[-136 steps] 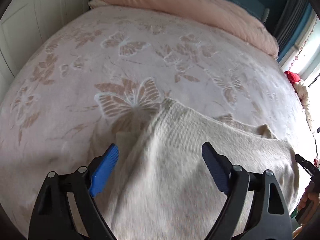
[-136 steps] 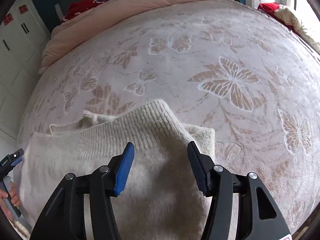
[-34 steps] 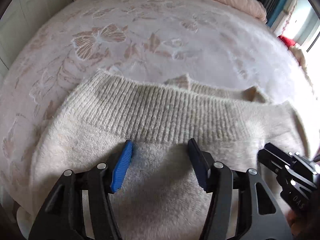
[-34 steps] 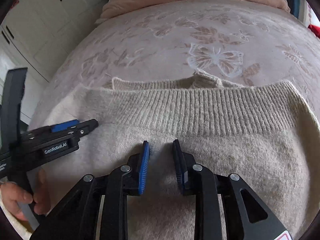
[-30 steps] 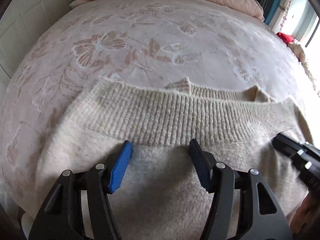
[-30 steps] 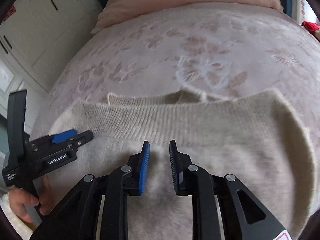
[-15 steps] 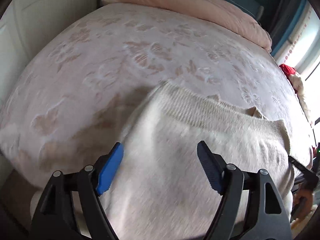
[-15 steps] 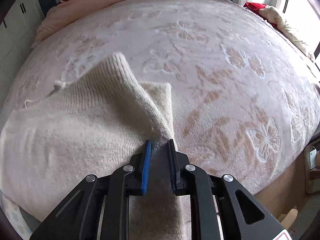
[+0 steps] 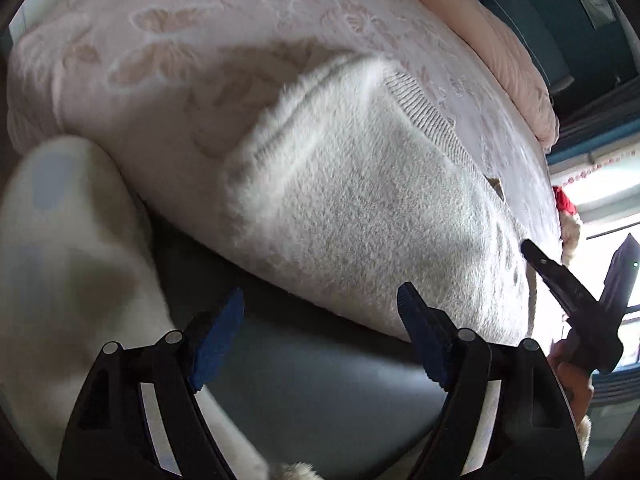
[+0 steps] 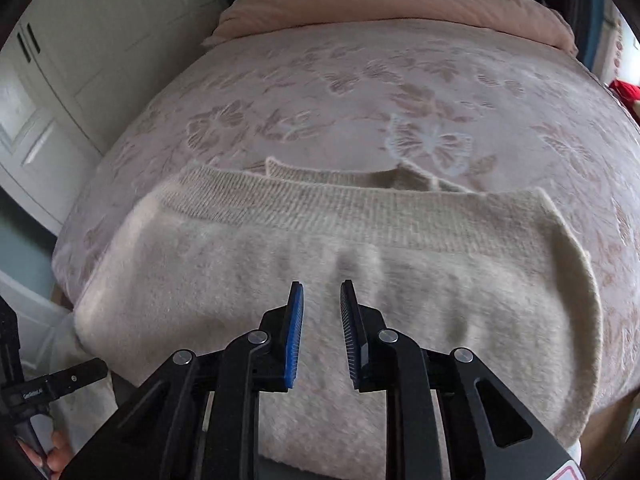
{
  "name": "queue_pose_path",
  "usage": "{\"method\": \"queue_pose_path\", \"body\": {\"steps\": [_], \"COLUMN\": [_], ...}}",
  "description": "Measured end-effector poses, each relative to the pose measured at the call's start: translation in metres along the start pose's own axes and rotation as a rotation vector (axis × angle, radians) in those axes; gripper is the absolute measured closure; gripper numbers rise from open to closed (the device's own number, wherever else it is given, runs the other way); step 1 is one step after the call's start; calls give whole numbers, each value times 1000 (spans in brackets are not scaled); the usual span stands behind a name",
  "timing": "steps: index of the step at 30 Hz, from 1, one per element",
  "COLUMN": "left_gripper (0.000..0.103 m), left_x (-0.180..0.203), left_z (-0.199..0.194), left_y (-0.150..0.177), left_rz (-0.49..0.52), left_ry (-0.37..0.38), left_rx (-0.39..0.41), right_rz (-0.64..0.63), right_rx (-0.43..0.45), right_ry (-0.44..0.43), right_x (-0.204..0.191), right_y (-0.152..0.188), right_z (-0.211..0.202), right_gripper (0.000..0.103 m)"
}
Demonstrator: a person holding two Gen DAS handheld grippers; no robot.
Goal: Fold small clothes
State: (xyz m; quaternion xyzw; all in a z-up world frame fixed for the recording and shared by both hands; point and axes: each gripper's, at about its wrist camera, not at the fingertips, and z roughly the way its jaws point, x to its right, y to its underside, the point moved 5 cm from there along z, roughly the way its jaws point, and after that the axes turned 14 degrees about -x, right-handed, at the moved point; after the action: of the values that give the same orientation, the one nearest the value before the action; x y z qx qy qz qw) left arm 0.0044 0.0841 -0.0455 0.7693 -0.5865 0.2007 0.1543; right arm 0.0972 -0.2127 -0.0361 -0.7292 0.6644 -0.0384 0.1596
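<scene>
A cream knitted sweater (image 10: 340, 272) lies folded at the near edge of the bed, its ribbed hem (image 10: 360, 208) toward the far side. It also shows in the left wrist view (image 9: 360, 200). My right gripper (image 10: 320, 320) hovers just above the middle of the sweater, jaws a narrow gap apart with nothing between them. My left gripper (image 9: 320, 332) is wide open and empty, off the bed's near left edge, below the sweater's fold. The right gripper's body (image 9: 576, 300) shows at the right of the left wrist view.
The bed (image 10: 360, 80) has a pink cover with butterfly patterns. A pink folded quilt (image 10: 400, 0) lies at the head. White cupboards (image 10: 80, 60) stand to the left. A white fuzzy thing (image 9: 60, 260) sits beside the bed at the left. Dark floor (image 9: 320, 400) lies below.
My left gripper has dropped back off the bed's edge, still open. My right gripper has let go of the sweater's corner and now sits above its middle with a slightly wider gap.
</scene>
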Motion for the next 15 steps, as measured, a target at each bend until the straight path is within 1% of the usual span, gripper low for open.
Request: {"method": "queue_pose_path", "body": {"steps": [2,4,6,7,9,10,12,13,14,15], "left_gripper": [27,26,19,14,14,14,16,27,58,66], "left_x": [-9,-17,-25,-27,-26,-27,-26,-24,-17,-11], "left_z": [7,8,5,7,14,18,19,17,14,12], "left_y": [-10,-20,-31,-36,-44,-46,-49,-49,-49,-50], "left_rz": [-73,-123,-172,-170,-159,-173,-201,-193,-154,-113], "left_ry": [17,43,92,102,104,107,115,105,98,79], "left_rx": [24,46,79,90,72,62,82,94,117,120], "right_rz": [-7,-12,-7,-6,-22,-34,-55,-55,-53,-46], "right_rx": [-33,-69,-107,-106,-113,-118,-121,-121,-121,-119], "right_ry": [21,68,78,82,105,117,132,127,119,104], "right_x": [-13,-16,-16,-16,-20,-21,-23,-23,-22,-21], "right_y": [-9,-14,-15,-16,-17,-17,-17,-18,-18,-18], "right_z": [17,35,53,56,59,59,61,62,62,63], "right_gripper": [85,85,84,84,83,82,81,81,81,81]}}
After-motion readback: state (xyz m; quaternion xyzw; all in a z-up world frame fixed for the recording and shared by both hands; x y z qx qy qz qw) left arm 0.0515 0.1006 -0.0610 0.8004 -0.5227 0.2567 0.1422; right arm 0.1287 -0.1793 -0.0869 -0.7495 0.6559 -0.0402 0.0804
